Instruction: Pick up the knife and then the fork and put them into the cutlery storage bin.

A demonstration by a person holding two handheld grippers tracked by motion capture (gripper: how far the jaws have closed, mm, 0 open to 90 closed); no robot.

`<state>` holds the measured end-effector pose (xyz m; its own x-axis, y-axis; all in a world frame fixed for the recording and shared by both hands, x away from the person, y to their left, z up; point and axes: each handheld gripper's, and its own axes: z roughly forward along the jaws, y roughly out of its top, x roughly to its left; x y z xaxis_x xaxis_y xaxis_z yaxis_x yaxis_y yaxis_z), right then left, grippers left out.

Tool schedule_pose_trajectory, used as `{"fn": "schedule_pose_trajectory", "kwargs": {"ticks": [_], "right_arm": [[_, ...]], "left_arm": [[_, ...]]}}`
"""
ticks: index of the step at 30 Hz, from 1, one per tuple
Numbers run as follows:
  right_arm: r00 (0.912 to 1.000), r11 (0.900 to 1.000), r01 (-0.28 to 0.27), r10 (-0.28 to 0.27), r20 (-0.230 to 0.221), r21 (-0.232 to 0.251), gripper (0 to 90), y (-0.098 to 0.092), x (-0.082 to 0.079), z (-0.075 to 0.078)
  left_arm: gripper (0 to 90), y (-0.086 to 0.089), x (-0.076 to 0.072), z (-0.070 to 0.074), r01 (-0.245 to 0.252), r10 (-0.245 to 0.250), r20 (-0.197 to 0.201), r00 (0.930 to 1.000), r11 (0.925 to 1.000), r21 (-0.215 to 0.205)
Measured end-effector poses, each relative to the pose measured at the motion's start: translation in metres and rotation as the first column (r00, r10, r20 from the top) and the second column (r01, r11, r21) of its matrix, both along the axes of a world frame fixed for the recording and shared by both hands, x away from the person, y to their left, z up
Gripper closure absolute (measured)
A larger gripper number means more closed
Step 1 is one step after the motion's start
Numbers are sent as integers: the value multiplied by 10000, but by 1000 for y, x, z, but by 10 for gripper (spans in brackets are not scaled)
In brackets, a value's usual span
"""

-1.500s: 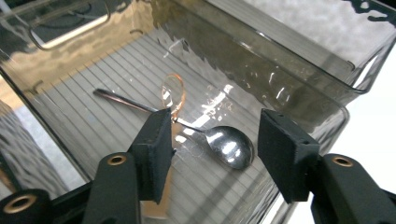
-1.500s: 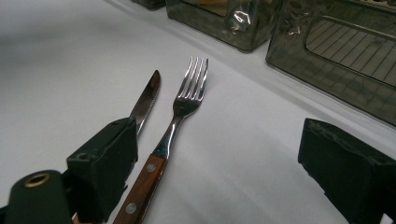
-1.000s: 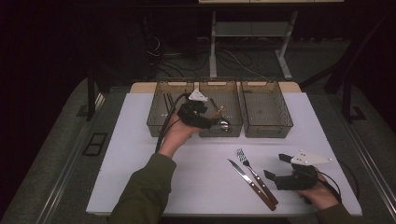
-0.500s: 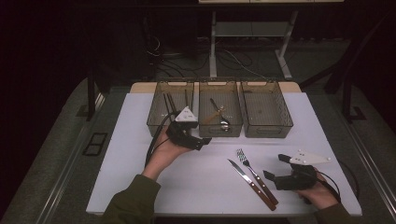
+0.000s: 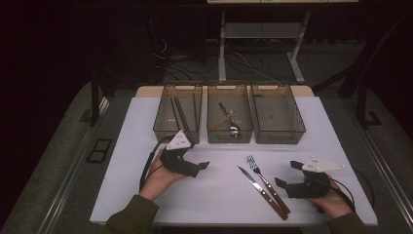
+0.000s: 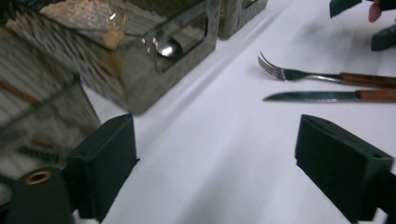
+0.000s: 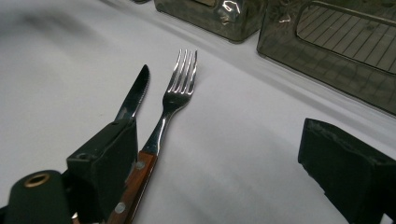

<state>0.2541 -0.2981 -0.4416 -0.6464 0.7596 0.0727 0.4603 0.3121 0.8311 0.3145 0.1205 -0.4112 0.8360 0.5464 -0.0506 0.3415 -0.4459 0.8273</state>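
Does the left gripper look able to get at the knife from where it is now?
Probably yes: the left gripper, jaws open and empty, faces the knife across bare table.

Dim lab: white table (image 5: 146, 195), cabled floor (image 5: 234, 58).

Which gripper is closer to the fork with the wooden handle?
Right. The right gripper sits just beside the wooden-handled fork; the left gripper is farther off, across the knife.
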Motion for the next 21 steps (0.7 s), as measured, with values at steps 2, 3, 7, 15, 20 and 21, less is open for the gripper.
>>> {"fn": "schedule_pose_trajectory", "kwargs": {"ticks": [2, 3, 7, 15, 20, 21], "right_arm": [[10000, 10000, 28, -28, -44, -10, 122, 0, 0, 0], [10000, 10000, 53, -53, -31, -40, 122, 0, 0, 0], [9999, 9999, 125, -125, 39, -65, 122, 0, 0, 1], [9994, 9994, -132, 121, -338, -318, 122, -1, 0, 10], [9941, 9972, -690, 661, -860, -301, 396, 5, -3, 20], [9926, 9961, -809, 774, -934, -346, 462, 7, -3, 21]], "left_arm": [[71, 6, -6, -4, -55, 54, -54, 10000, 9999, -95], [55, 9, -11, -8, -40, 38, -108, 9999, 9999, -158], [8, 20, -22, -15, -37, 34, -174, 9998, 9998, -192], [0, 38, -39, -26, -62, 54, -264, 9996, 9995, -297], [0, 36, -38, -25, -28, 25, -159, 9999, 9998, -207], [0, 36, -38, -25, 22, -25, -173, 9998, 9999, -155]]}}
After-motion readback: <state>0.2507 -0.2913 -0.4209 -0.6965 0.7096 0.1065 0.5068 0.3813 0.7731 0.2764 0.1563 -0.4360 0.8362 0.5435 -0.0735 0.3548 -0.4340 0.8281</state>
